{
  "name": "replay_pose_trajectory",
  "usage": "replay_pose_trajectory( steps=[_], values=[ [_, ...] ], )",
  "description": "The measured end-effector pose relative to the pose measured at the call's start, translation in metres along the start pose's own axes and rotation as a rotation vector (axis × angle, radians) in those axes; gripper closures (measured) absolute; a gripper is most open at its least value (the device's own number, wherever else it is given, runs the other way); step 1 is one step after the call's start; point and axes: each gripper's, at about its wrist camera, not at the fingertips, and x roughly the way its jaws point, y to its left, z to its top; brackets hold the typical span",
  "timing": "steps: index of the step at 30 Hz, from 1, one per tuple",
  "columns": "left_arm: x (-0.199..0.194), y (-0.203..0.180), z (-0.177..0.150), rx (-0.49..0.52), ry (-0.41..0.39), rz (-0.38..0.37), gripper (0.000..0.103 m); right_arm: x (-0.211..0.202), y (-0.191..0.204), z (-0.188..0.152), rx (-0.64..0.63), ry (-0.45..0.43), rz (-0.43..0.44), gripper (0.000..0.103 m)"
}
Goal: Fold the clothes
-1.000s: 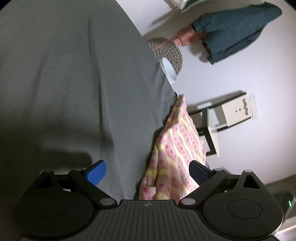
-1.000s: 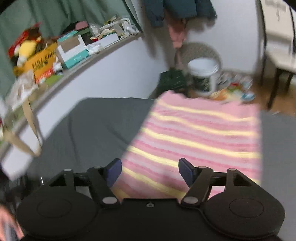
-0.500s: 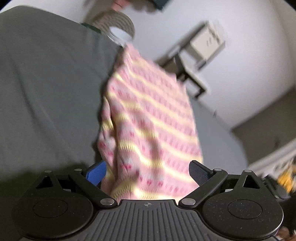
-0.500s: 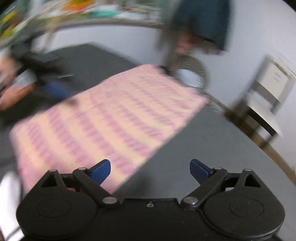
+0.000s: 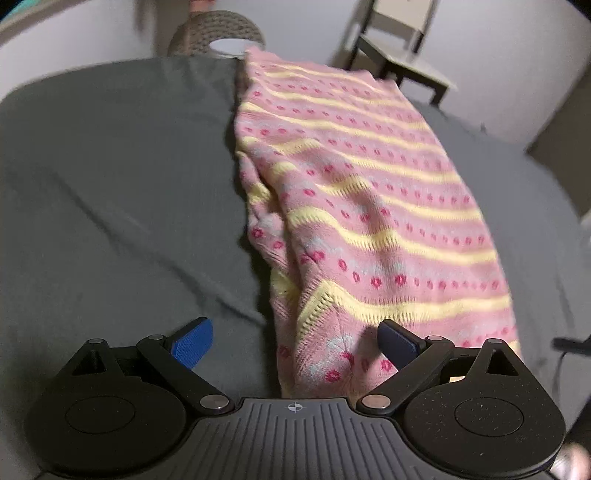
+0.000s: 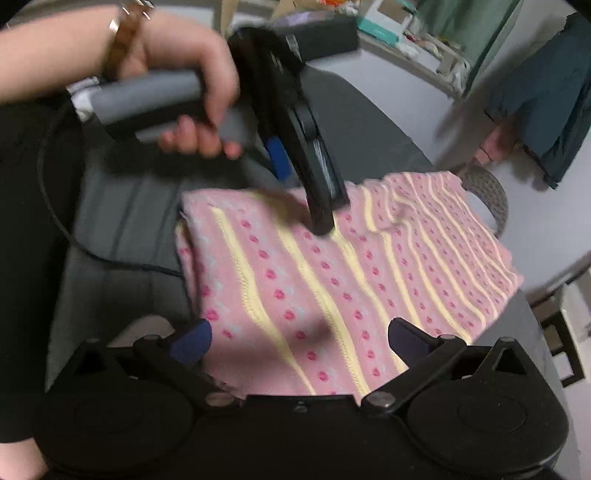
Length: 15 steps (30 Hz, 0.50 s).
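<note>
A pink knitted sweater [image 5: 369,206] with yellow stripes and red dots lies folded in a long strip on the grey bedsheet [image 5: 110,177]. My left gripper [image 5: 295,343] hovers open over its near end, with the left edge of the knit between the fingers and nothing gripped. In the right wrist view the same sweater [image 6: 332,280] spreads out ahead of my right gripper [image 6: 299,341], which is open just above its near edge. Across the sweater a hand [image 6: 184,74] holds the left tool, whose blue finger pad [image 6: 277,157] shows over the far edge.
A chair [image 5: 402,55] and a woven basket with a white bucket [image 5: 218,37] stand beyond the bed's far end. A dark jacket [image 6: 546,103] hangs on the wall beside a cluttered shelf [image 6: 406,33]. A black cable [image 6: 110,258] trails across the sheet at left.
Both cameras have swung round. The left gripper turned from the bed's edge to face along the sweater. The right gripper turned to look across it at the other hand. Both stayed open.
</note>
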Motion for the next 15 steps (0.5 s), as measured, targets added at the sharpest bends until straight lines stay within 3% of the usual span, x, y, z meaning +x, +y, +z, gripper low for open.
replay_pose_trajectory(
  steps=[3,7,12,15],
  values=[
    [-0.014,0.023,0.005,-0.133,-0.069,-0.041,0.007,0.001,0.004,-0.001,-0.086,0.023,0.007,0.0],
    [-0.024,0.048,0.005,-0.28,-0.128,-0.095,0.007,0.004,0.018,-0.009,-0.312,0.083,0.037,0.0],
    [-0.019,0.044,0.004,-0.256,-0.103,-0.065,0.007,0.007,0.033,-0.024,-0.655,0.102,0.066,0.0],
    [-0.018,0.039,0.005,-0.248,-0.103,-0.082,0.007,0.007,0.041,-0.026,-0.734,0.057,0.111,0.0]
  ],
)
